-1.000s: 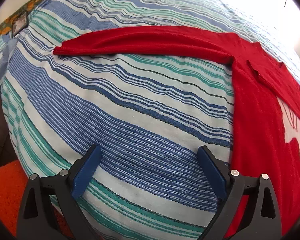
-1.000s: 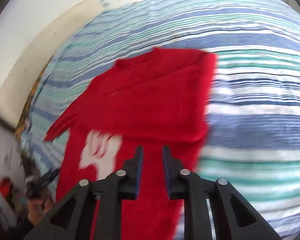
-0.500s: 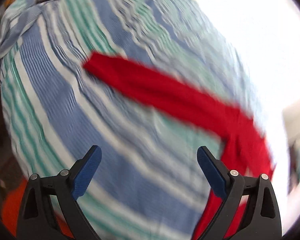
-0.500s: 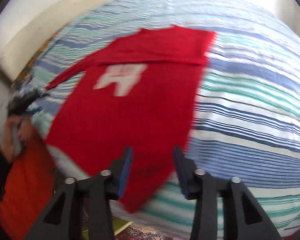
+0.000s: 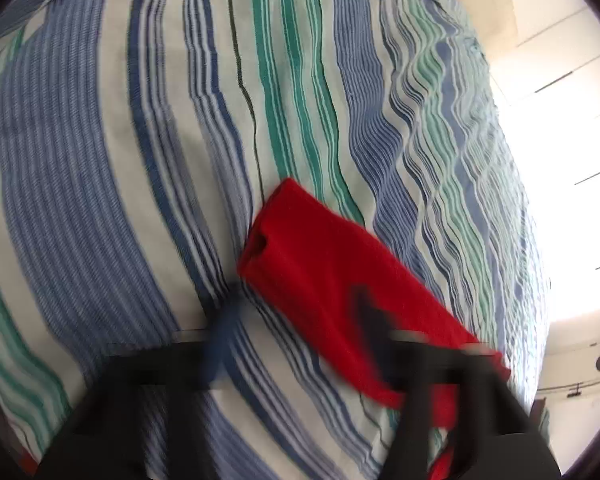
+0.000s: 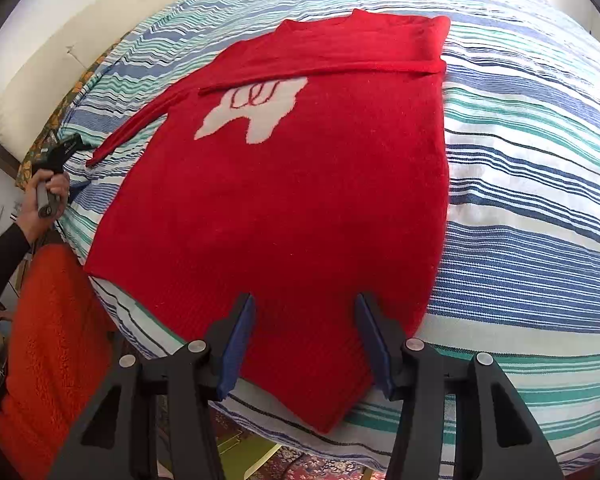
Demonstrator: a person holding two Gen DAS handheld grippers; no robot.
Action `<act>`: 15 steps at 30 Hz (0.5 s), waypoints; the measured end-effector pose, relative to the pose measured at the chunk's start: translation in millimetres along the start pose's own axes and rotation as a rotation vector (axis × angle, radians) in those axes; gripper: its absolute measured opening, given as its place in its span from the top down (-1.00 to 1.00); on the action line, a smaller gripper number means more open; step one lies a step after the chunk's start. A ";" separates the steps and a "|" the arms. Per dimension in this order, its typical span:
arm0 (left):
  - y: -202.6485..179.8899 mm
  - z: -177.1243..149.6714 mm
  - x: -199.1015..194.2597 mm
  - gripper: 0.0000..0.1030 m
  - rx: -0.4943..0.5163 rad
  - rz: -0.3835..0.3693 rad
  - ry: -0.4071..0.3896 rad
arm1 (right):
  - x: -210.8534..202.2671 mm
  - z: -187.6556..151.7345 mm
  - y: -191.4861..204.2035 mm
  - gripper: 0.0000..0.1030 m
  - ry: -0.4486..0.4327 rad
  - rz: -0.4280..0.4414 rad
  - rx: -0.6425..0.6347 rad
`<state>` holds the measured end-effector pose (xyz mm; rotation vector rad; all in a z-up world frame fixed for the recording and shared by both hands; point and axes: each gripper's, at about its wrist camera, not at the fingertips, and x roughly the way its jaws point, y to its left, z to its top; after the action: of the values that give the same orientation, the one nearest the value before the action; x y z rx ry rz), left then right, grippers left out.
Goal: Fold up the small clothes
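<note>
One red knitted sweater (image 6: pixel 300 184) with a single white motif (image 6: pixel 256 114) lies flat on the blue, green and white striped bedcover (image 6: pixel 532 184), filling the centre of the right wrist view. Its one free sleeve (image 5: pixel 340 280) crosses the lower right of the left wrist view. The left gripper (image 5: pixel 296 344), blurred, is closing, the sleeve between its jaws. The right gripper (image 6: pixel 306 340) stands half-wide and empty above the hem, opening slightly. One hand (image 6: pixel 40 204) shows at left.

A home bedroom is shown: a bed (image 6: pixel 520 184) is covered by a striped sheet (image 5: pixel 100 200), and a patterned rug (image 6: pixel 300 458) is seen below.
</note>
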<state>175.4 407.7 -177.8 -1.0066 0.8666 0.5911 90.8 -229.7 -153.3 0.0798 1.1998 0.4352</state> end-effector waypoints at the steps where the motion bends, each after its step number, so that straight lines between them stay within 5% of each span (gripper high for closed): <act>1: -4.2 0.9 -0.1 0.90 0.013 0.022 0.006 | -0.3 -0.4 0.6 -0.06 0.000 -0.005 -0.009; 3: -22.5 -4.1 -16.2 0.95 0.084 0.062 -0.055 | 4.1 0.6 5.0 -0.10 -0.001 -0.007 -0.015; 6: -90.7 -27.4 -52.9 0.95 0.329 0.067 -0.146 | 4.1 -0.5 3.5 -0.10 -0.009 0.005 -0.005; 10: -219.5 -95.4 -106.7 0.95 0.670 -0.083 -0.240 | 5.5 -2.2 1.2 -0.12 -0.016 0.025 0.003; 15: -346.9 -240.3 -137.7 0.93 1.040 -0.306 -0.244 | 4.5 -3.0 0.8 -0.15 -0.027 0.039 0.005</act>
<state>285.1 36.3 39.1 -0.0977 0.6445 -0.0431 89.2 -227.8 -158.2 0.1132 1.1745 0.4645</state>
